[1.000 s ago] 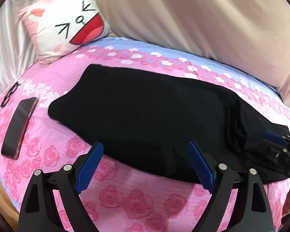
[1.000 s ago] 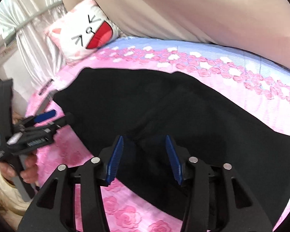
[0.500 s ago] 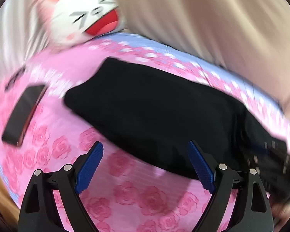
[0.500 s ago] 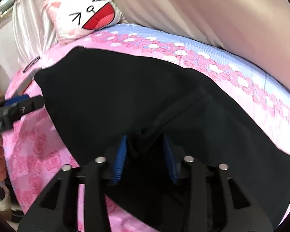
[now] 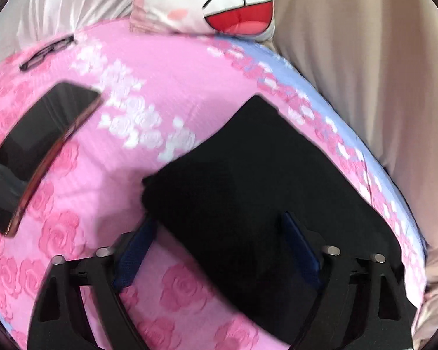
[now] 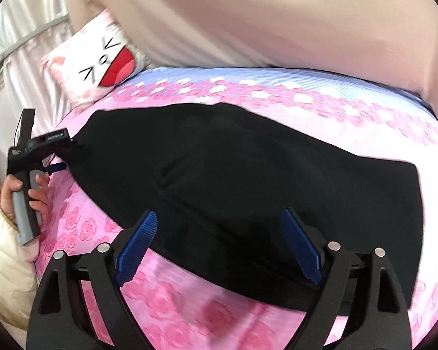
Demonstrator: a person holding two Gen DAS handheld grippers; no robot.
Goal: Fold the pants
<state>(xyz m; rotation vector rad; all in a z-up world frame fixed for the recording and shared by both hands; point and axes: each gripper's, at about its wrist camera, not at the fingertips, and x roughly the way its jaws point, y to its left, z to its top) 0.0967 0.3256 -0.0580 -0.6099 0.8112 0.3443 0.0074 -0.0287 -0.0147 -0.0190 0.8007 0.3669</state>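
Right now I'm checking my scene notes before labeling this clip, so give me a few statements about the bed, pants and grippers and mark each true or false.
1. The pants are black. True.
2. The right gripper is shut on the pants. False: its jaws stand wide open over the near edge.
3. A phone lies on the pink sheet. True.
4. The phone rests on the pants. False: it lies apart from them, on bare sheet.
5. The left gripper is open, with the pants' end between its fingers. True.
6. The pillow shows a dog. False: it shows a laughing cat face.
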